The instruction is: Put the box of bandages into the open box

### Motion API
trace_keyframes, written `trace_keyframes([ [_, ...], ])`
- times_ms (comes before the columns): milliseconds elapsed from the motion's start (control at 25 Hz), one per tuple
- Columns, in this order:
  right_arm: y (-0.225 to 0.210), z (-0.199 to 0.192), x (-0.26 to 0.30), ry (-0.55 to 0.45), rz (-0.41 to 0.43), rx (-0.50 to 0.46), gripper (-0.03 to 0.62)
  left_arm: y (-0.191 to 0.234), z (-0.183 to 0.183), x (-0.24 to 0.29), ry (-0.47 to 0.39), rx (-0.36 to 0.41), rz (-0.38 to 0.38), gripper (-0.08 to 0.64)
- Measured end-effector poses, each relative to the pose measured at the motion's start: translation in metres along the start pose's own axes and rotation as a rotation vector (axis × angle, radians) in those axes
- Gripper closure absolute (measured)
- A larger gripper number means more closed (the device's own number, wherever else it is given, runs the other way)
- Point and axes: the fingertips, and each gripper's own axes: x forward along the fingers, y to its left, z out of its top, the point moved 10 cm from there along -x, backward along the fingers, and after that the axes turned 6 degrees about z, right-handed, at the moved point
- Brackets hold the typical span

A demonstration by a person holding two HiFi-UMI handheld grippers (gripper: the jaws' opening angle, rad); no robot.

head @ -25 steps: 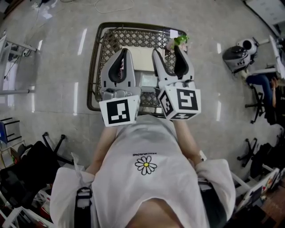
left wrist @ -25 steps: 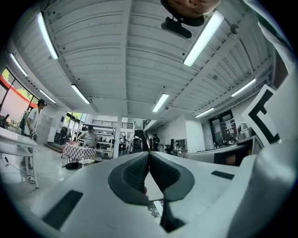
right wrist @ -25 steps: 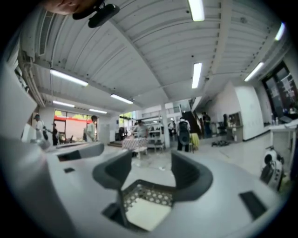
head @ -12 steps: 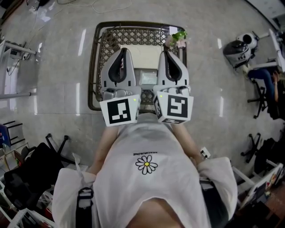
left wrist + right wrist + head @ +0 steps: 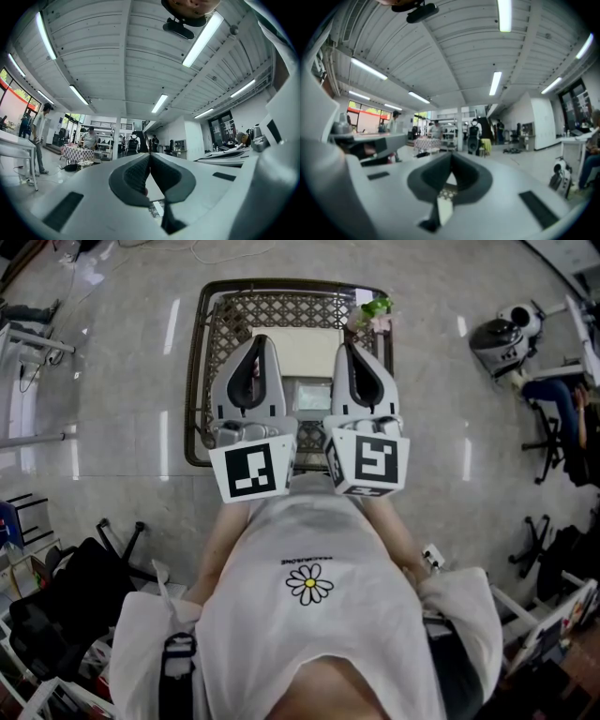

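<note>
In the head view both grippers are held level, side by side, above a low wicker table (image 5: 195,381). My left gripper (image 5: 255,339) is shut with nothing between its jaws, and in its own view the left gripper (image 5: 149,155) shows its pads meeting at the tip. My right gripper (image 5: 348,346) is also shut and empty, and the right gripper (image 5: 451,155) looks the same in its own view. Between them on the table lies a cream open box (image 5: 300,354). Nearer me lies a small pale box (image 5: 313,397), partly hidden by the grippers.
A small green plant (image 5: 376,308) stands at the table's far right corner. Office chairs (image 5: 500,341) are at the right and black bags (image 5: 56,610) at the lower left. Both gripper views look across a large room with people (image 5: 40,136) and tables.
The right gripper's jaws stood wide open a second ago and have shut on nothing. It also straightened to lie parallel to the left gripper, which has stayed put.
</note>
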Motion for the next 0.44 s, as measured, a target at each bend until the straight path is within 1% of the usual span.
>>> trace_keyframes([
  [280,-0.0006,0.0009,-0.006,0.002,-0.008,-0.005,0.561,0.0002,0.0026,-0.0049,-0.007,0.002,0.004,0.535],
  [440,-0.0039,0.0019,-0.0096,-0.006,-0.012,0.011,0.561,-0.0017,0.0041,-0.0068,-0.009,0.003,0.004,0.535],
])
